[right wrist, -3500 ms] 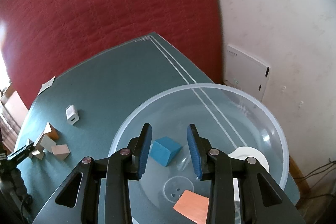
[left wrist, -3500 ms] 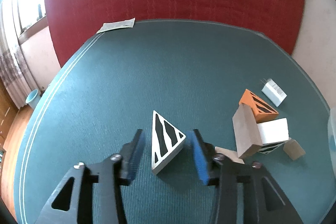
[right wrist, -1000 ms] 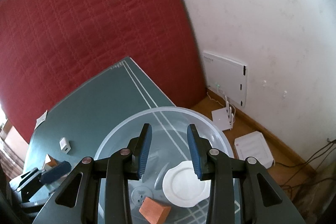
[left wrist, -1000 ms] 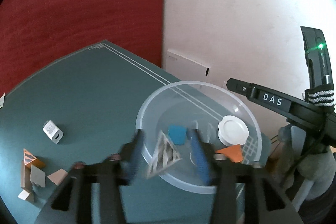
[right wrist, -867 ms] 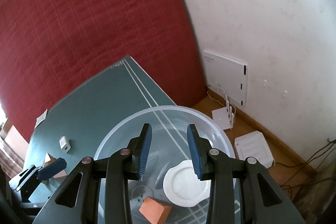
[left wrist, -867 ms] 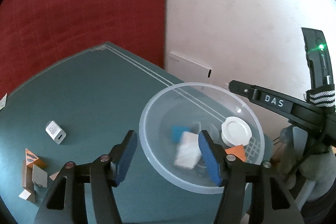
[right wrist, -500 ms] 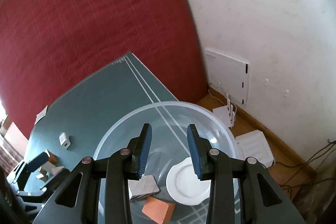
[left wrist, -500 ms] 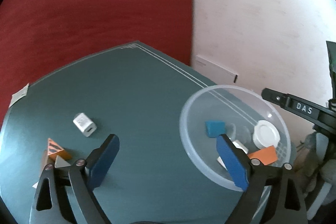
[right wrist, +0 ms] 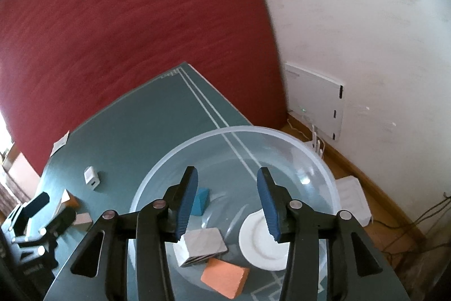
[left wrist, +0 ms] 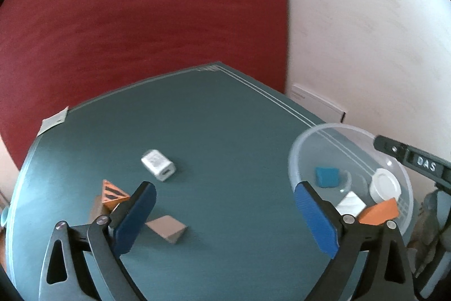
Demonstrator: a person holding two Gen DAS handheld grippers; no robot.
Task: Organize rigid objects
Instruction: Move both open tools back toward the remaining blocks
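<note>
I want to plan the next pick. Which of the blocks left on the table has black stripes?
The orange wedge block, beside the left gripper's left finger. The plain brown block nearer the middle shows no stripes.

Red quilted backdrop point(right wrist: 135, 33), white wall point(right wrist: 366, 33), possibly wooden floor point(right wrist: 375, 196)

Blocks point(right wrist: 199, 245) lie in the bowl point(right wrist: 324, 171), charger point(left wrist: 158, 169) left.

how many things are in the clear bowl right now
4 in the clear bowl: blue block far left, striped white wedge centre, orange block nearest, white lid right. More may hide behind the fingers.
</note>
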